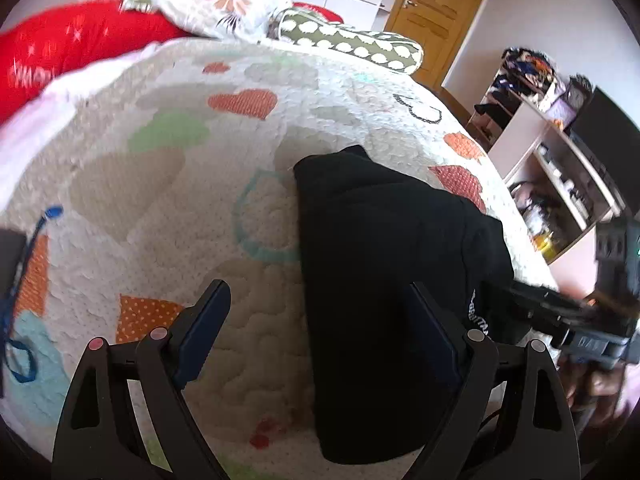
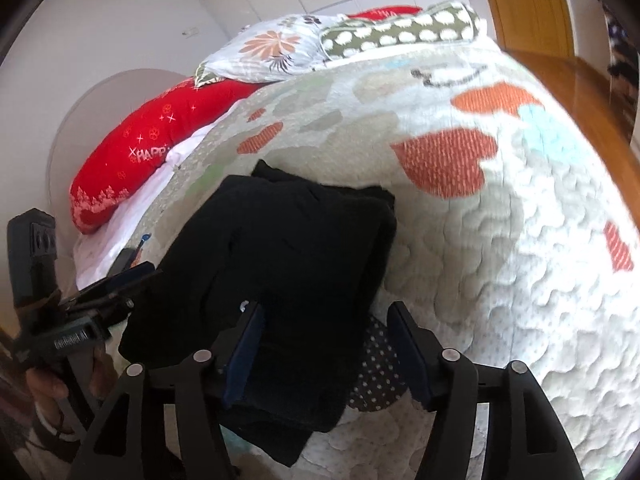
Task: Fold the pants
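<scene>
Lying folded into a dark bundle, the black pants rest on the quilted bed, well short of the red pillow at its head. The left tongs tilt downward over the pants' left edge, spread wide and gripping nothing. The right tongs also angle down, parted, straddling the pants' near right corner without pinching it.

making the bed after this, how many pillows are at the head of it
3: a red pillow at the left, a floral pillow in the middle, and a green dotted pillow at the right. Others may be hidden behind them.
</scene>
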The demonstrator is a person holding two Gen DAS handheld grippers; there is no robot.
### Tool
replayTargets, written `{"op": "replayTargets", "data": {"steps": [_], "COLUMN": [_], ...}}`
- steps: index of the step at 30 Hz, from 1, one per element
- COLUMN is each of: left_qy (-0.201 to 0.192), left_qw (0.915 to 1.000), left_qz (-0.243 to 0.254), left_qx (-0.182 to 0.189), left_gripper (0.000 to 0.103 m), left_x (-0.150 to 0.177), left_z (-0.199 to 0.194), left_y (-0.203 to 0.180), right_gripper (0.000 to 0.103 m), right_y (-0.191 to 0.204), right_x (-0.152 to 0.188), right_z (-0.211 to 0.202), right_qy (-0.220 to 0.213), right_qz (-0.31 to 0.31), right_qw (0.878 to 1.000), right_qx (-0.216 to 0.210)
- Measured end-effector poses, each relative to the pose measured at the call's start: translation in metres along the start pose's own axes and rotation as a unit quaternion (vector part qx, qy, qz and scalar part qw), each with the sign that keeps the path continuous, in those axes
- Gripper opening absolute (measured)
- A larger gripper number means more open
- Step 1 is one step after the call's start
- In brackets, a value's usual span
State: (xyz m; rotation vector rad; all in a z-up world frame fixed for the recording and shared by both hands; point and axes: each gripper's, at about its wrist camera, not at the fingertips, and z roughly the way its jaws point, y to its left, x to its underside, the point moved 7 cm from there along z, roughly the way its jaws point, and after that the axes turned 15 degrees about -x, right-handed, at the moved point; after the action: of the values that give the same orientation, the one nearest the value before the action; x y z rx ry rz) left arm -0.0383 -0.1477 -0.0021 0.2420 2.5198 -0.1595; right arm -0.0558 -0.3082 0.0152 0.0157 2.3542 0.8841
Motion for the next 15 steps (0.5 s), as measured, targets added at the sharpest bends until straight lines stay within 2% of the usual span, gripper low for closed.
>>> {"op": "replayTargets", "data": {"steps": [6,10,12,13,14,15], "left_qy": [0.040,0.040,0.032,0.030,0.028,0.026], "left_qw": [0.9972,0.9969,0.9980,0.9982,0.9978,0.9968], "left_qz": [-0.026,-0.016,0.011,0.018,0.022,0.023], "left_qx": [0.058,0.065,0.053,0.049,0.055,0.071], "left_gripper": [0.089,0.102,0.102,0.101,0.096,0.067], "left_x": [0.003,0.004,0.004,0.004,0.002,0.000], "left_z": [0.019,0.029,0.032,0.032,0.029,0.027], "left_y": [0.002,-0.009,-0.018,-0.021,-0.025,-0.028], "right_gripper": [0.074,0.076,0.062,0.047,0.042,0.040], "right_y": [-0.004,0.001,0.001,-0.001,0.000,0.002], "right_x": [-0.002,-0.011,-0.016,-0.018,-0.019,-0.021], "right_z": [0.011,0.025,0.029,0.030,0.030,0.029], "right_qy": [-0.014,-0.016,-0.027,-0.031,-0.034,-0.037], "right_qz": [0.011,-0.005,0.001,0.003,0.003,-0.001], "right_qw": [0.998,0.997,0.996,0.997,0.997,0.997], "right_qx": [-0.052,-0.077,-0.079,-0.070,-0.067,-0.063]}}
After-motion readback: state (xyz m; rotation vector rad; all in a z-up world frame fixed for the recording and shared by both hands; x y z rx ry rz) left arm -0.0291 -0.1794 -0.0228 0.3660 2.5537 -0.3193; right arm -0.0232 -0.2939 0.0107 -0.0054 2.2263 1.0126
